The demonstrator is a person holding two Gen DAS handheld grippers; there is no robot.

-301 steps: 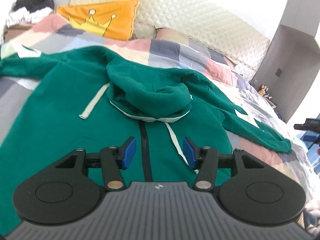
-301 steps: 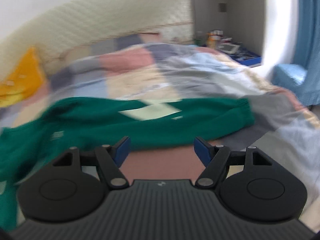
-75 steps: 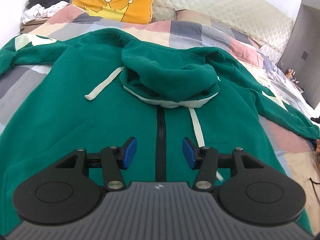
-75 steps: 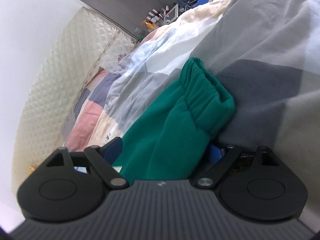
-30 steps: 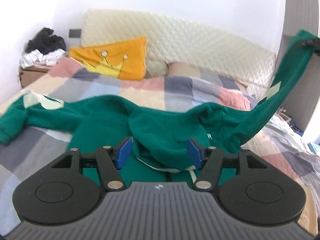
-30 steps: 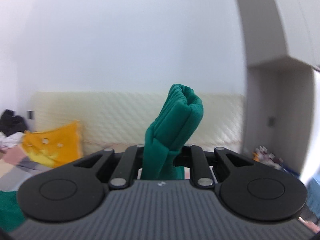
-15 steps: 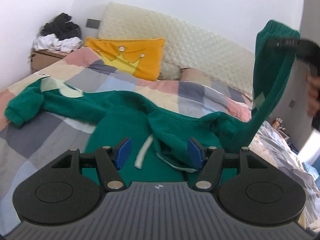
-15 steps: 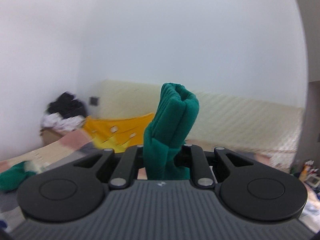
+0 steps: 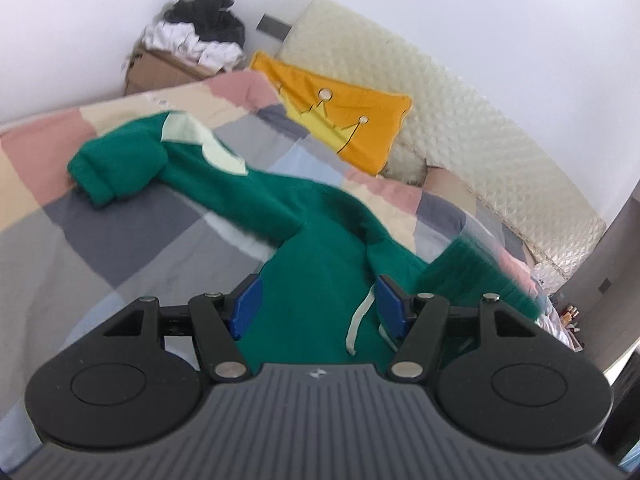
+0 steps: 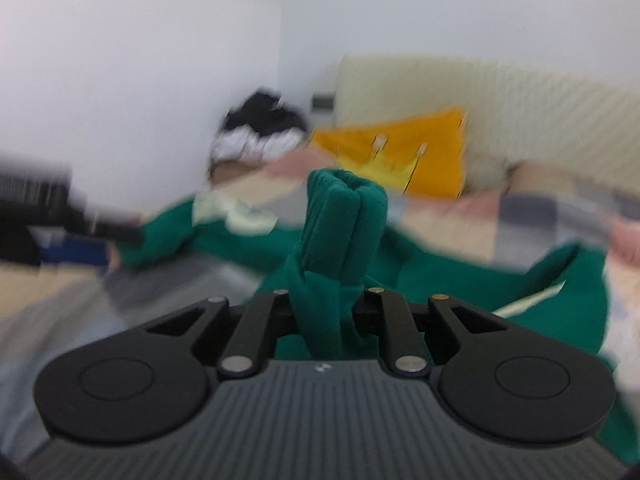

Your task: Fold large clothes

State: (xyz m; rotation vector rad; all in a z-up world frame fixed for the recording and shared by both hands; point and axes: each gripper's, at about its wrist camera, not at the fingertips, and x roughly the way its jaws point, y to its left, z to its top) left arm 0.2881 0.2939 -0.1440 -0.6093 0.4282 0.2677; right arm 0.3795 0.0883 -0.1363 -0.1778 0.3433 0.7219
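A green zip hoodie (image 9: 320, 264) with white drawstrings lies spread on the patchwork bed. Its left sleeve (image 9: 132, 160), with a pale patch, stretches out to the left. My left gripper (image 9: 318, 304) is open and empty, hovering above the hoodie's chest. My right gripper (image 10: 326, 304) is shut on the cuff of the right sleeve (image 10: 344, 216), which sticks up between its jaws. The held sleeve also shows blurred at the right of the left wrist view (image 9: 472, 272). The hoodie's body (image 10: 440, 264) lies below the right gripper.
An orange crown pillow (image 9: 340, 120) leans on the quilted headboard (image 9: 480, 152). A cardboard box with a pile of clothes (image 9: 200, 48) stands at the bed's far left corner. The left gripper's body appears blurred at the left of the right wrist view (image 10: 40, 216).
My right gripper has swung the held sleeve cuff down and leftward over the hoodie's body. My left gripper has turned left toward the outstretched left sleeve.
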